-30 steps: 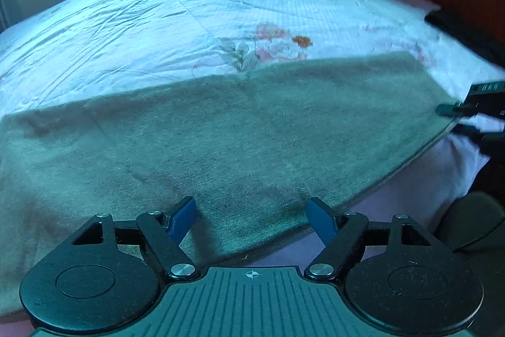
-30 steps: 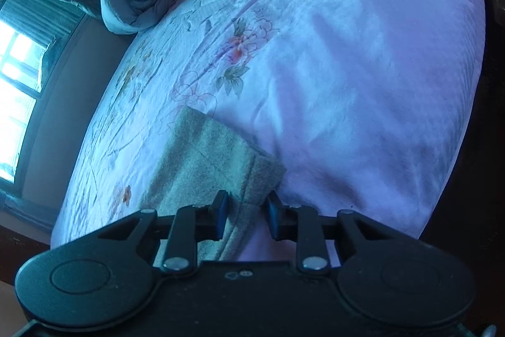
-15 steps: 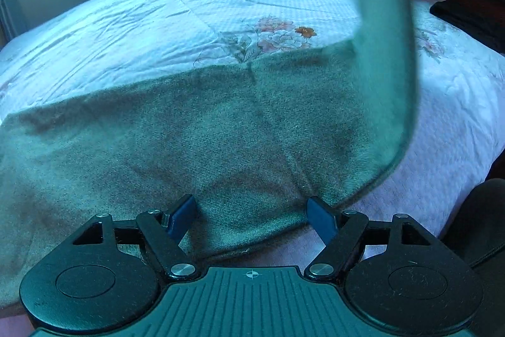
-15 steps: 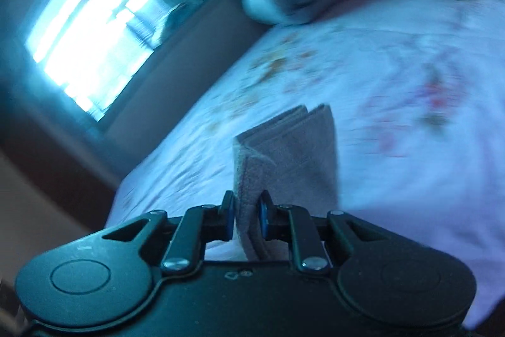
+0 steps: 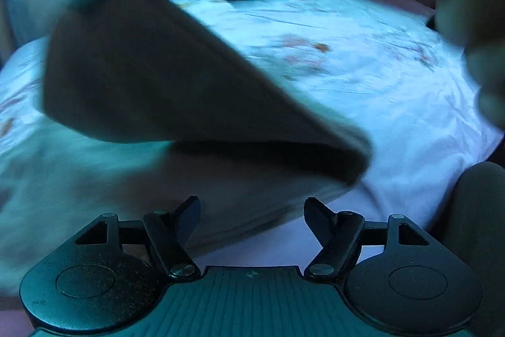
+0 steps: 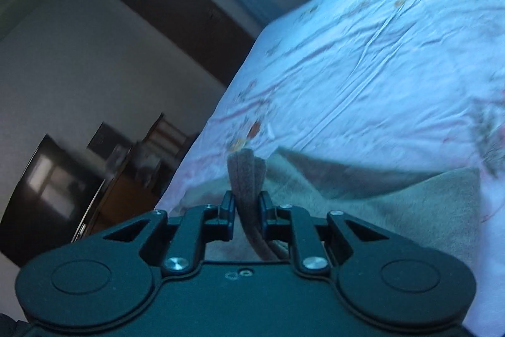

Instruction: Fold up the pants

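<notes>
Grey fuzzy knit, that's the pants (image 5: 176, 90), and in the left wrist view they're pretty motion-blurred. One end is lifted up off the bed (image 5: 363, 59) and doubled back over the rest, so there's a rounded fold sitting at the right side, just ahead of the left gripper (image 5: 252, 210). The raised flap runs from that fold up and away toward the upper left, and the lower layer lies flat on the flowery bedsheet, its long side running left to right along the near edge of the bed.

The left gripper has its tongs spread wide apart, holding nothing, with the near hem of the pants just in front of the tips.

In the right wrist view, the right gripper (image 6: 247, 206) is clamped on a bunched edge of the pants (image 6: 410, 204), several layers stacked upright between the tongs. The rest of the fabric trails off to the right on the sheet.
</notes>
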`<state>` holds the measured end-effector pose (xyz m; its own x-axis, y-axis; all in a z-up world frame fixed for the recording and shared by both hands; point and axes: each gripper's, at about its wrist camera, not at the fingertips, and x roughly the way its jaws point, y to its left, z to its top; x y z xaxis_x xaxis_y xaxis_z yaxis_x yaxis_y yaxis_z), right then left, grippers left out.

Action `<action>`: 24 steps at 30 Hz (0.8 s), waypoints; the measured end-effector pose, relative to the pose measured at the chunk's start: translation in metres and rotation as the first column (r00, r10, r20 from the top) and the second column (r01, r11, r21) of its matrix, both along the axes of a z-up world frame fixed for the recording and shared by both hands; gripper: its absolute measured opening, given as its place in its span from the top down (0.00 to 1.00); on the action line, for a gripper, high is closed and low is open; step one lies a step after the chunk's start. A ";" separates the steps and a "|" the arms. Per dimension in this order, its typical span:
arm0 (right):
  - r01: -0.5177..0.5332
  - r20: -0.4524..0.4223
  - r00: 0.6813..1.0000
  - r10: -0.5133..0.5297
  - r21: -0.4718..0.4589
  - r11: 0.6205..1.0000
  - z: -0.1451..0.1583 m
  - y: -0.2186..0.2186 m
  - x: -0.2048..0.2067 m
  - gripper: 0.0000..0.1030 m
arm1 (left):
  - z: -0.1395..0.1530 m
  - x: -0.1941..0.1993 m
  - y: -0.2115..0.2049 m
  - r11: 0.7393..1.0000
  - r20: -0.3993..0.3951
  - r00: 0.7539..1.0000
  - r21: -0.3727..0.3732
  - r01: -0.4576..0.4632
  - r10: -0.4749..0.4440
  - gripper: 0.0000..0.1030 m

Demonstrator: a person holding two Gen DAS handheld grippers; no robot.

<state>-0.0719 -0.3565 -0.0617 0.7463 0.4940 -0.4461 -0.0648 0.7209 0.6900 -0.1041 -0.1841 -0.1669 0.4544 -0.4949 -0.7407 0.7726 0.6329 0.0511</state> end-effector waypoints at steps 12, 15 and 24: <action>-0.004 -0.153 0.988 -0.005 -0.055 0.998 -0.079 0.077 0.012 0.94 | 0.029 0.113 0.171 0.858 -0.379 0.835 -0.168 -0.486 0.399 0.29; 0.010 -0.161 0.986 -0.029 -0.116 0.993 -0.087 0.088 0.003 0.90 | 0.023 0.134 0.171 0.830 -0.440 0.796 -0.173 -0.530 0.417 0.29; 0.063 -0.101 0.991 -0.087 -0.217 0.974 -0.061 0.090 -0.025 0.48 | 0.000 0.141 0.132 0.838 -0.490 0.772 -0.139 -0.527 0.405 0.29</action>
<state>-0.0969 -0.2662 -0.1224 0.7182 0.3236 -0.6160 0.0622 0.8518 0.5201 0.0373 -0.0522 -0.1673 0.3493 -0.5019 -0.7912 0.2809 0.8617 -0.4226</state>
